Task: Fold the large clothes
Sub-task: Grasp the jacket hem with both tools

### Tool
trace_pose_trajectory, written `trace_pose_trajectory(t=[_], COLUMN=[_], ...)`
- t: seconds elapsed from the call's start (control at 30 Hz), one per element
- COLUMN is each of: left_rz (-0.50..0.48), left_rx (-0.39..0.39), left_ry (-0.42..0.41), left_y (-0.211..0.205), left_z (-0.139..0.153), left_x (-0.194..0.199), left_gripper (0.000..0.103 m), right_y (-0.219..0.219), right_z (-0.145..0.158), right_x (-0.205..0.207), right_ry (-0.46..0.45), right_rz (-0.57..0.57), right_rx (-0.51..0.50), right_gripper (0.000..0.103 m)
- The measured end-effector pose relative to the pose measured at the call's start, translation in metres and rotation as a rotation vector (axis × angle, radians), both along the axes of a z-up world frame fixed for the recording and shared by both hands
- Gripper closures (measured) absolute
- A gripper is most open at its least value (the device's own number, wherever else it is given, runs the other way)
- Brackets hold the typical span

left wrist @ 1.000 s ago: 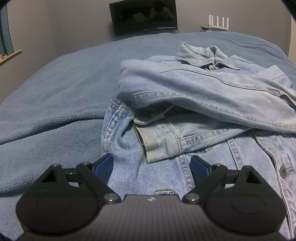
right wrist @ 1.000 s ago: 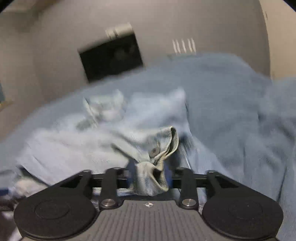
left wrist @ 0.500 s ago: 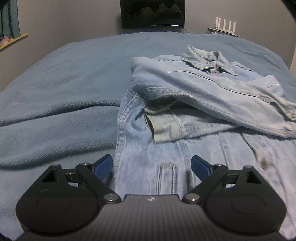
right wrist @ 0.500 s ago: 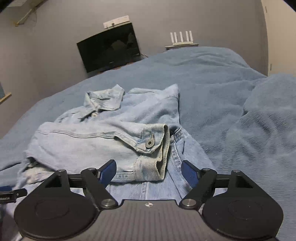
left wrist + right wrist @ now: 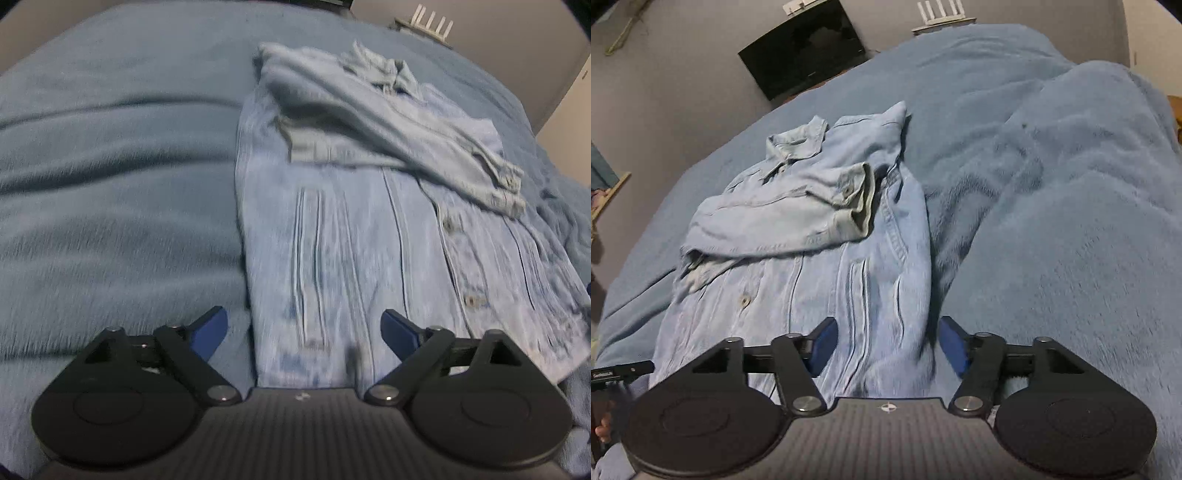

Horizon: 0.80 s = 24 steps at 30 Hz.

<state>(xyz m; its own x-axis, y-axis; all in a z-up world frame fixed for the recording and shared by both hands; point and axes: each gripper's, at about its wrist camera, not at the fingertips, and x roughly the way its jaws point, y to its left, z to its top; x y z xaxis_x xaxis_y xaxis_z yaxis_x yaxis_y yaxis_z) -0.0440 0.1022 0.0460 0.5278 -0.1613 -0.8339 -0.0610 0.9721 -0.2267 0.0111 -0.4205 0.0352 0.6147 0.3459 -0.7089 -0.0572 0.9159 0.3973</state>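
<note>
Jacket (image 5: 351, 240) lies sleeves-folded ahead of both spread-fingered, empty grippers, left gripper (image 5: 304, 326) and right gripper (image 5: 884, 341), poised at its hem corners, likely for folding upward.

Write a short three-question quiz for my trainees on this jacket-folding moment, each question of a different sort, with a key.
1. True or false: the right gripper is clamped on the cuff.
2. Multiple choice: where does the folded sleeve lie? A) hanging off the bed B) across the denim jacket chest C) under the blanket
3. Fill in: the left gripper is ____, near the jacket's hem.

Key: 1 false, it is open and empty; 2 B; 3 open.
</note>
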Motion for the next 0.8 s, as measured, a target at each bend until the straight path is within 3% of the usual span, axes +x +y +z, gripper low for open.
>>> trace_pose_trajectory(t=[0.23,0.4,0.57,0.8], left_rz=[-0.035,-0.048,-0.022,-0.020], left_rx=[-0.059,-0.113,-0.146,-0.185], left_ry=[0.069,0.102,0.095,0.048], left_y=[0.008,0.005,0.006,0.015], left_z=[0.001,-0.018,-0.036,-0.025], left_x=[-0.012,0.007,0.023,0.007], left_gripper=[0.024,0.026,0.034,0.070], right_y=[0.017,0.026,0.035,0.034], right_z=[0.004,0.000,-0.008,-0.005], right_x=[-0.007,0.004,0.019,0.011], right_ry=[0.070,0.110,0.063,0.066], right_rz=[0.101,0.117,0.116,0.169], right_rx=[-0.055,-0.052,-0.017,0.033], right_gripper=[0.043,0.037,0.038,0.054])
